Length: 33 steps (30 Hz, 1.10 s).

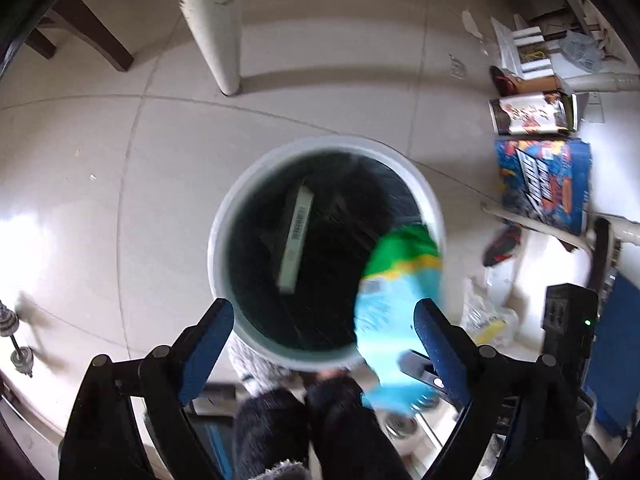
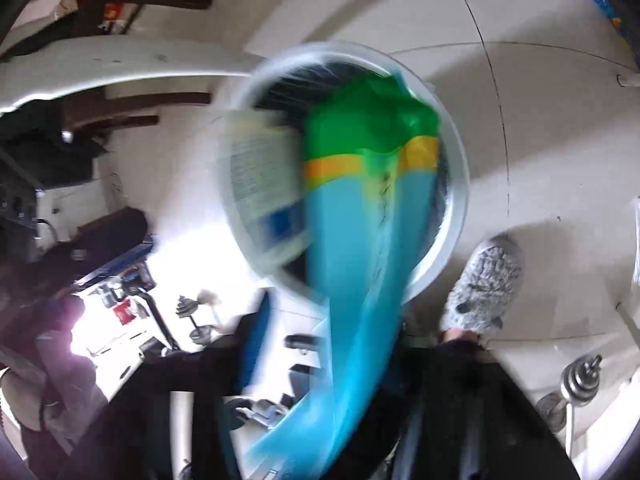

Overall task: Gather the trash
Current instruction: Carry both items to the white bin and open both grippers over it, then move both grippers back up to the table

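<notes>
A round white trash bin point(image 1: 224, 216) with a dark liner stands on the floor below both grippers; a long pale box point(image 1: 296, 236) lies inside it. My left gripper point(image 1: 324, 320) is open and empty above the bin's near rim. A blue, yellow and green snack bag point(image 1: 396, 276) hangs over the bin's right side, blurred. In the right wrist view the bag point(image 2: 352, 240) fills the centre over the bin point(image 2: 456, 184). The bag and blur hide my right gripper's fingers.
A white table leg point(image 1: 216, 28) stands beyond the bin. Printed boxes point(image 1: 540, 184) and clutter lie at the right. A grey slipper point(image 2: 484, 284) is beside the bin. Dumbbells point(image 2: 576, 388) lie on the floor.
</notes>
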### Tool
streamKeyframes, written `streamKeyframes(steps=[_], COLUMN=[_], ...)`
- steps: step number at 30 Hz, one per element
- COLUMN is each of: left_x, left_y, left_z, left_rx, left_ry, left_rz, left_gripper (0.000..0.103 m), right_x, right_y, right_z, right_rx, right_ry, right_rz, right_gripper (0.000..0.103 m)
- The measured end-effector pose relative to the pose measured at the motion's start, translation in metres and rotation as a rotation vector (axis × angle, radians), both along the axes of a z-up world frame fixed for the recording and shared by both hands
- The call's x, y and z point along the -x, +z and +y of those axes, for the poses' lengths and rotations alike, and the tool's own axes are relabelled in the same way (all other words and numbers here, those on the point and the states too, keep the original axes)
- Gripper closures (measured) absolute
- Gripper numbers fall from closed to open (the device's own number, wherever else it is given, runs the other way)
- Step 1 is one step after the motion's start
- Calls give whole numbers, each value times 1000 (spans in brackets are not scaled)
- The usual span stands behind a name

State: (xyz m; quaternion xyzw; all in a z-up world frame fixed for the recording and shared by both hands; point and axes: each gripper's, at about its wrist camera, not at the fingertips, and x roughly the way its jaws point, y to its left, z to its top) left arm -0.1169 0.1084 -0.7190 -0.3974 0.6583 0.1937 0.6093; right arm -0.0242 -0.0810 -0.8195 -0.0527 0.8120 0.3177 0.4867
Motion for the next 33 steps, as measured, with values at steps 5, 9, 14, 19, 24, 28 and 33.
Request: streamKeyframes(steps=[5,9,14,19,24,28,33], left_x=[8,21,37,38,43,53,67], left_y=[5,24,69,120,177,227,291], left_z=[-7,-15,-22,-34,-44,-50,-54], left_rx=[-147,-170,-218,-235,-250,-261,-265], left_ry=[-71,-96,-102,-109,-127,-129,-118], left_rz=[55,80,87,78,63,56,50], left_gripper=[7,2,1,1,1,1,1], right_x=[-5,-1,-2,8,18,28,42], right_y=[-4,29,66,122,191,257,339], right_z=[-6,-2,4,2,-4,-9,-16], right_rx=[75,168,204,217,216,199,175], right_ry=[33,92,105,104,102,100,100], right_rz=[-121,-314,-419,-479,-519,-543,-560], right_gripper=[3,1,1,1,1,1,1])
